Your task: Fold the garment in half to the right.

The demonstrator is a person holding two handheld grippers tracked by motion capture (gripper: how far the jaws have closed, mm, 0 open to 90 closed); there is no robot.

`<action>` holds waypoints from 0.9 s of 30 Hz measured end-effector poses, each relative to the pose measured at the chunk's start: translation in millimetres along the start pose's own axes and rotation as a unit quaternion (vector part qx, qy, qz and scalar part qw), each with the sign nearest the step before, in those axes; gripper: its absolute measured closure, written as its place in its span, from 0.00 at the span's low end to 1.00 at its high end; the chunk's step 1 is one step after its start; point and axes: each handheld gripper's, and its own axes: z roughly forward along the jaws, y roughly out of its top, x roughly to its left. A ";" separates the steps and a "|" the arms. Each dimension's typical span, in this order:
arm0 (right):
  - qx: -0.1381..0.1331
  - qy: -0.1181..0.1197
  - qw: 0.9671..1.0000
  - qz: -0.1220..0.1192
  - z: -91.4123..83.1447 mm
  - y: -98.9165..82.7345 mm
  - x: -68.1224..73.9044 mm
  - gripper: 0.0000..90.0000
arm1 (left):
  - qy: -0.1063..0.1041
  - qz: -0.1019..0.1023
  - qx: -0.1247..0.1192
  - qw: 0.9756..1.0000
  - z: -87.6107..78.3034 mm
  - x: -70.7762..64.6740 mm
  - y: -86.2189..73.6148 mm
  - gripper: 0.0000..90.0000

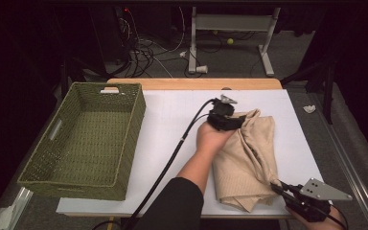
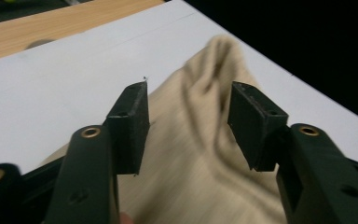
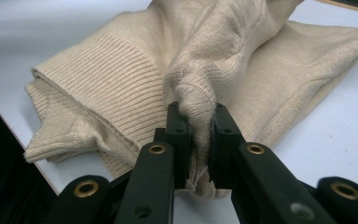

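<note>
Beige knit sweater (image 1: 247, 158): folded, lying on white table sheet (image 1: 172, 124), right of green woven basket (image 1: 88, 139).
Right gripper (image 3: 196, 140): clamped on bunched fold at near corner.
Left gripper (image 2: 189, 121): jaws parted, cloth between, pads not pressing.

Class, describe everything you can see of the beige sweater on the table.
The beige sweater is a soft knit, roughly folded into a rumpled bundle with a ribbed band along one edge. It lies on the white table cover, toward the person's right, apart from the green woven basket. The right hand-held gripper is shut on a bunched fold at its near edge. The left hand-held gripper stands open at its far end, the cloth between the jaws but not pressed by them.
</note>
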 end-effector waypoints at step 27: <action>0.009 -0.007 1.000 0.017 -0.8 -9.6 11.6 0.70 | 0.023 0.036 0.029 0.999 2.7 1.1 -31.2 0.63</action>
